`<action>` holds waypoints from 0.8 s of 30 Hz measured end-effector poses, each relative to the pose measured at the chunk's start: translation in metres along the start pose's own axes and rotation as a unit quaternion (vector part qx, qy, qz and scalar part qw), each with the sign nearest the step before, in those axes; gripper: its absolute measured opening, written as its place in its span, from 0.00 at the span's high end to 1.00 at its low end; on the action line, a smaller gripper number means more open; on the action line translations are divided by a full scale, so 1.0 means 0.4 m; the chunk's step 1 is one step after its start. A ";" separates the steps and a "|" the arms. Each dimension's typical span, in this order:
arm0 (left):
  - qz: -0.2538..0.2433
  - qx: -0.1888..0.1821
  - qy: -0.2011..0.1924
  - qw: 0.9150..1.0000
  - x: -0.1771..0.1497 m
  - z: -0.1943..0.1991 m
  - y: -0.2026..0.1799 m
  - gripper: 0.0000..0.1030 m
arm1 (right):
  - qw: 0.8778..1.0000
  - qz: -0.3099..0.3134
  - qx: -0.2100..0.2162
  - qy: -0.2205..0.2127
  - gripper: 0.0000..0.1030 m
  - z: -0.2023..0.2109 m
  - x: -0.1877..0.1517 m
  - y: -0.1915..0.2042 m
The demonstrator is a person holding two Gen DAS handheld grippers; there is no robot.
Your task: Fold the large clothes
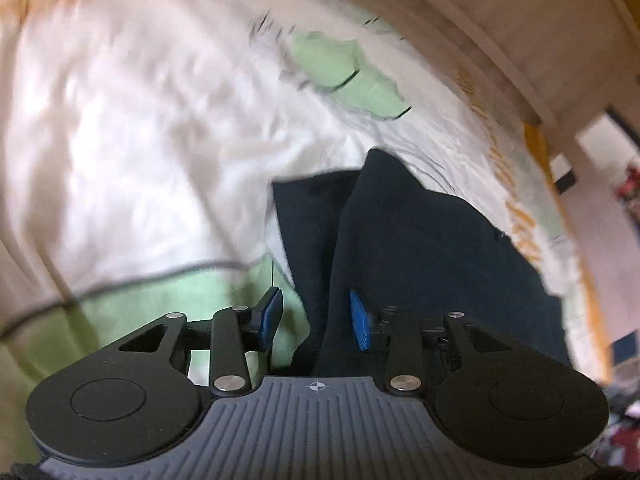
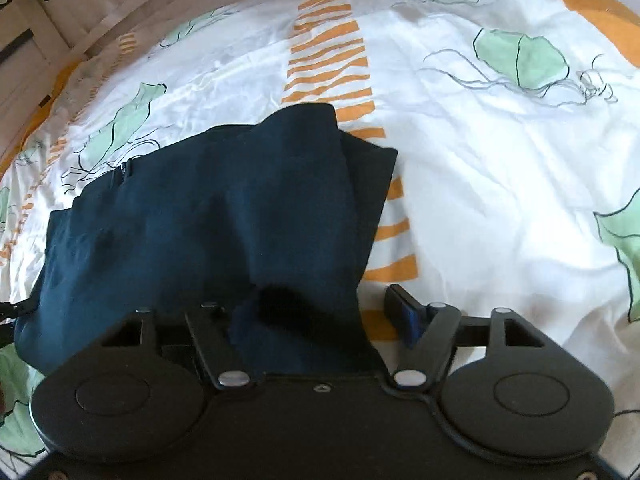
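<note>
Where dark garment (image 2: 208,216) lies, between open right hand-held gripper (image 2: 320,312) jaws

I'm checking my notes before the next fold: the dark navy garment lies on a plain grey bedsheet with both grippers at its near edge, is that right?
Not quite: the bedsheet is not plain grey but white, printed with green shapes and orange stripes, as the right wrist view shows. The dark navy garment does lie on it, with the left gripper and right gripper at its near edge.

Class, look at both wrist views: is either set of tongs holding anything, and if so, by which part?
Nothing is held. Both the left tongs and right tongs stand open over the dark garment; its cloth lies loose between them.
</note>
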State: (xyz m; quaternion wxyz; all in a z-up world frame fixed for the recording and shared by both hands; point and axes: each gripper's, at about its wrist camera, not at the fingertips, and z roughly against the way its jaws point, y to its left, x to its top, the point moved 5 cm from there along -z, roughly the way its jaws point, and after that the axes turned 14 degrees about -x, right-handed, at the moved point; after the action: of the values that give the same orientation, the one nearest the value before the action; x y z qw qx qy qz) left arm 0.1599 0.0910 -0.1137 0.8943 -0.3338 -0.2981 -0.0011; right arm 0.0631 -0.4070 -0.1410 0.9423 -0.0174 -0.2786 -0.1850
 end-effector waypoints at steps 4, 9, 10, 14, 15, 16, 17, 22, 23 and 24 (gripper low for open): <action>-0.062 0.009 -0.033 0.998 0.001 0.038 -0.090 0.60 | 1.000 0.013 0.005 0.003 0.09 -0.018 -0.008 0.025; -0.137 -0.012 -0.053 0.989 -0.019 0.042 -0.232 0.39 | 1.000 0.019 0.008 0.001 0.00 -0.036 -0.024 0.047; -0.150 -0.017 -0.050 0.987 -0.025 0.026 -0.260 0.38 | 1.000 0.014 0.010 -0.004 0.00 -0.037 -0.025 0.046; -0.170 -0.036 -0.029 0.984 -0.043 -0.057 -0.328 0.37 | 1.000 0.009 0.016 -0.015 0.00 -0.033 -0.031 0.041; -0.172 -0.037 -0.022 0.984 -0.051 -0.079 -0.339 0.37 | 1.000 0.009 0.016 -0.017 0.00 -0.032 -0.032 0.040; -0.174 -0.035 -0.013 0.984 -0.058 -0.107 -0.346 0.37 | 1.000 0.008 0.017 -0.019 0.00 -0.029 -0.035 0.038; -0.179 -0.030 -0.003 0.983 -0.066 -0.141 -0.352 0.37 | 1.000 0.008 0.017 -0.020 0.00 -0.028 -0.036 0.038; -0.184 0.012 0.038 0.982 -0.121 -0.237 -0.339 0.36 | 0.999 0.005 0.021 -0.024 0.00 -0.025 -0.041 0.033; -0.199 0.021 0.034 0.979 -0.130 -0.252 -0.339 0.33 | 0.999 0.004 0.022 -0.025 0.00 -0.025 -0.041 0.033; -0.211 0.026 0.030 0.977 -0.137 -0.250 -0.340 0.30 | 0.999 0.004 0.023 -0.025 0.00 -0.024 -0.042 0.031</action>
State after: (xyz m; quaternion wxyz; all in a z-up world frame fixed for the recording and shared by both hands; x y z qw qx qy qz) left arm 0.1407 -0.0851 -0.1219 0.8908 -0.2396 -0.3346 -0.1924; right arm 0.0596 -0.3910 -0.1570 0.9358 -0.0016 -0.3062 -0.1748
